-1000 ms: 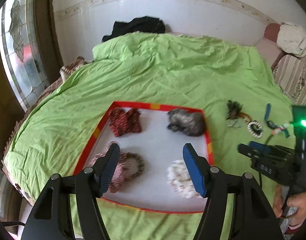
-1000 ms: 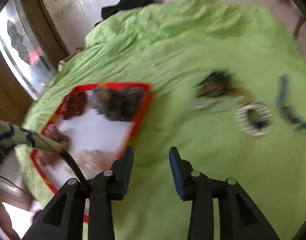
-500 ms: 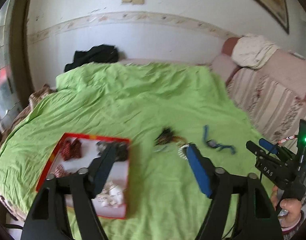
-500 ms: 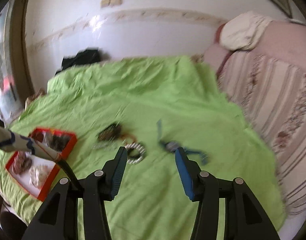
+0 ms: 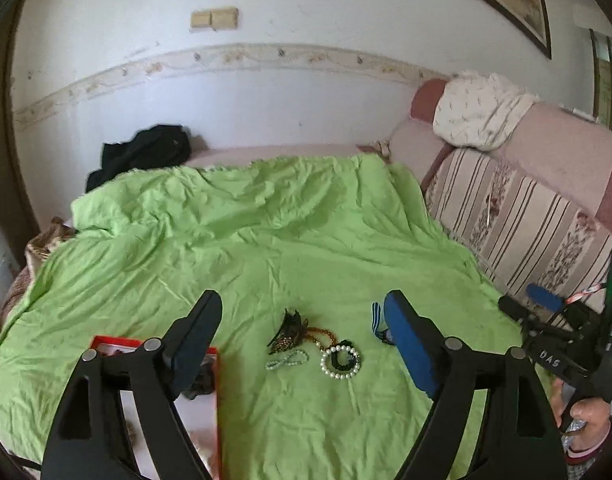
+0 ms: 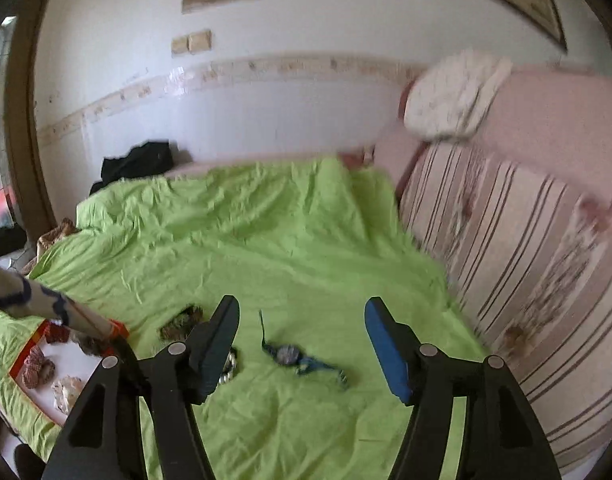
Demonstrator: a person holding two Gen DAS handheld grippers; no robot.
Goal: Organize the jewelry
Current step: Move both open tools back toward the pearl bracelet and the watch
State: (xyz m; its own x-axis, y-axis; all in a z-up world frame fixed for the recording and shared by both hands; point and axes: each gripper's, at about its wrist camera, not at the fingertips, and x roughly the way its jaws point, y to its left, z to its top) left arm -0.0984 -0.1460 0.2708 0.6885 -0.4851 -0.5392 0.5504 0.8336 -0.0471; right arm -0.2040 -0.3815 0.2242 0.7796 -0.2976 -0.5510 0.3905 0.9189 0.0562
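Loose jewelry lies on the green sheet (image 5: 265, 240): a dark tasselled piece (image 5: 289, 330), a pale bead strand (image 5: 285, 360), a pearl bracelet (image 5: 340, 362) and a blue-strapped watch (image 6: 289, 354). My left gripper (image 5: 301, 298) hovers above them, its jaws opening with nothing between them. The right gripper (image 6: 301, 306) hangs over the watch, its jaws also opening and empty. It shows in the left wrist view as a black tool (image 5: 528, 304) in a hand. A red-rimmed tray (image 5: 217, 380) at lower left holds several bracelets (image 6: 37, 364).
A striped pink sofa (image 5: 526, 216) runs along the bed's right side, with a white cloth (image 5: 478, 112) on its back. A black garment (image 5: 145, 152) lies at the far end by the wall. A patterned sleeve (image 6: 45, 308) crosses the right wrist view's left edge.
Both views have swung right and risen from the tray to the loose jewelry. The tray has slid to the lower left. Both pairs of jaws stand wider apart.
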